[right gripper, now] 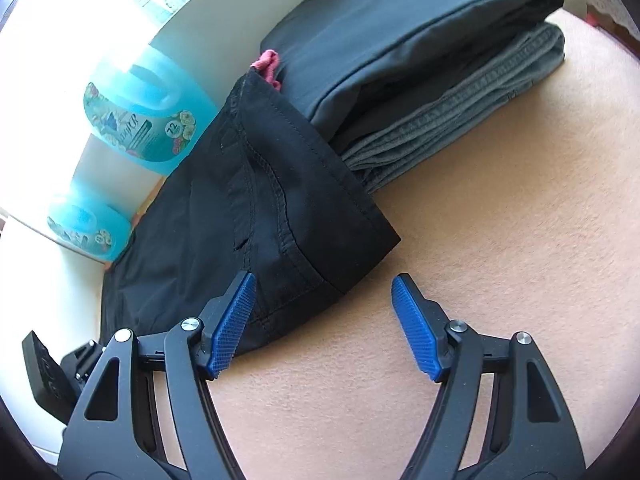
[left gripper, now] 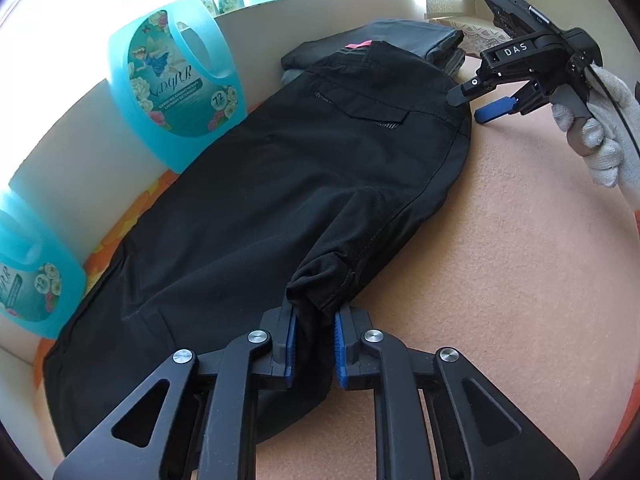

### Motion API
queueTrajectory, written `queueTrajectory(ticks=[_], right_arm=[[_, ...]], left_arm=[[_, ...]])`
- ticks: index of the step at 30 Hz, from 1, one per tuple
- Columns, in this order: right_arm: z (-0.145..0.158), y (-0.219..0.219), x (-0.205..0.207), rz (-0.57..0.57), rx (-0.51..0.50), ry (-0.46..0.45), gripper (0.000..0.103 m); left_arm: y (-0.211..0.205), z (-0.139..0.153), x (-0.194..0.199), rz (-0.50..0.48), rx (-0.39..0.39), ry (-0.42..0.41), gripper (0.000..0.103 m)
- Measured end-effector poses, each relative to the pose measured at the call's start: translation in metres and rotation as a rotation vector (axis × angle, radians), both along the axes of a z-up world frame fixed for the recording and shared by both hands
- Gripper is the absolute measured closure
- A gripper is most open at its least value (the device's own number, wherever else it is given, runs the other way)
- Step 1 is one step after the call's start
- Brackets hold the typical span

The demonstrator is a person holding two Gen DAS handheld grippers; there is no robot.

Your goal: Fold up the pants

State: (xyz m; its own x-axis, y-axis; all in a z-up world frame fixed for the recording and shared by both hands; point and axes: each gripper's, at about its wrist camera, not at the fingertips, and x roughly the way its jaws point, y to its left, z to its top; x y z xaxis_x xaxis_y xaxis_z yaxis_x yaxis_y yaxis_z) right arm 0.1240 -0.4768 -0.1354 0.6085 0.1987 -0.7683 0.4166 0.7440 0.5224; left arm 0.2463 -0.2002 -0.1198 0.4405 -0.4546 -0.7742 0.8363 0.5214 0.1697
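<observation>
Black pants (left gripper: 280, 184) lie stretched across a peach surface (left gripper: 500, 260), with the waist and a flap pocket at the far end. My left gripper (left gripper: 314, 320) is shut on a bunched fold of the black fabric at the near edge, and the cloth fills the gap between its blue pads. My right gripper (left gripper: 466, 107), held by a white-gloved hand (left gripper: 600, 132), is open beside the waist corner. In the right wrist view the right gripper (right gripper: 324, 284) stands wide over the corner of the pants (right gripper: 280, 208), its pads not pressing on the cloth.
Two blue detergent bottles (left gripper: 180, 80) (left gripper: 28, 272) stand along the white wall at the left. A stack of folded dark grey garments (right gripper: 420, 40) lies just beyond the waist, with a pink tag (right gripper: 270, 66) beside it. Bare peach surface extends to the right.
</observation>
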Motion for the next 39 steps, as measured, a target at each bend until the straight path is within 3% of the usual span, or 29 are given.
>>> queueTrajectory(ticks=[3, 5, 7, 10, 13, 17, 21, 24, 26, 27, 33, 39], right_arm=[[0.000, 0.003, 0.007, -0.008, 0.011, -0.026, 0.036], [0.001, 0.006, 0.009, -0.013, 0.013, -0.034, 0.061], [0.008, 0.012, 0.010, -0.006, -0.012, -0.043, 0.078], [0.035, 0.026, 0.008, 0.010, -0.136, -0.099, 0.082], [0.057, 0.040, -0.001, 0.028, -0.264, -0.124, 0.083], [0.051, 0.053, -0.002, 0.036, -0.395, -0.052, 0.083], [0.041, 0.060, -0.003, 0.032, -0.436, -0.014, 0.083], [0.043, 0.063, -0.011, 0.052, -0.491, 0.003, 0.075], [0.051, 0.067, -0.017, 0.052, -0.527, -0.008, 0.061], [0.055, 0.069, -0.021, 0.053, -0.542, -0.017, 0.060], [0.087, 0.092, -0.031, 0.098, -0.624, -0.085, 0.058], [0.107, 0.124, -0.025, 0.201, -0.608, -0.166, 0.057]], left_arm=[[0.007, 0.005, 0.001, -0.004, -0.030, 0.034, 0.092], [0.011, 0.006, -0.003, -0.014, -0.027, 0.035, 0.093], [0.011, 0.007, -0.007, -0.026, -0.023, 0.033, 0.094], [0.015, 0.008, -0.015, -0.057, -0.036, 0.042, 0.095], [0.015, 0.002, -0.024, -0.078, -0.027, 0.052, 0.095], [0.012, -0.007, -0.027, -0.059, -0.007, 0.052, 0.089], [0.029, 0.007, -0.030, -0.020, -0.042, 0.064, 0.073], [0.057, 0.023, -0.024, 0.036, -0.074, 0.044, 0.057], [0.084, 0.033, -0.018, 0.106, -0.106, 0.039, 0.053], [0.098, 0.037, -0.012, 0.147, -0.120, 0.045, 0.053], [0.193, 0.043, 0.028, 0.460, -0.162, 0.032, 0.053], [0.282, 0.030, 0.059, 0.732, -0.173, 0.014, 0.053]])
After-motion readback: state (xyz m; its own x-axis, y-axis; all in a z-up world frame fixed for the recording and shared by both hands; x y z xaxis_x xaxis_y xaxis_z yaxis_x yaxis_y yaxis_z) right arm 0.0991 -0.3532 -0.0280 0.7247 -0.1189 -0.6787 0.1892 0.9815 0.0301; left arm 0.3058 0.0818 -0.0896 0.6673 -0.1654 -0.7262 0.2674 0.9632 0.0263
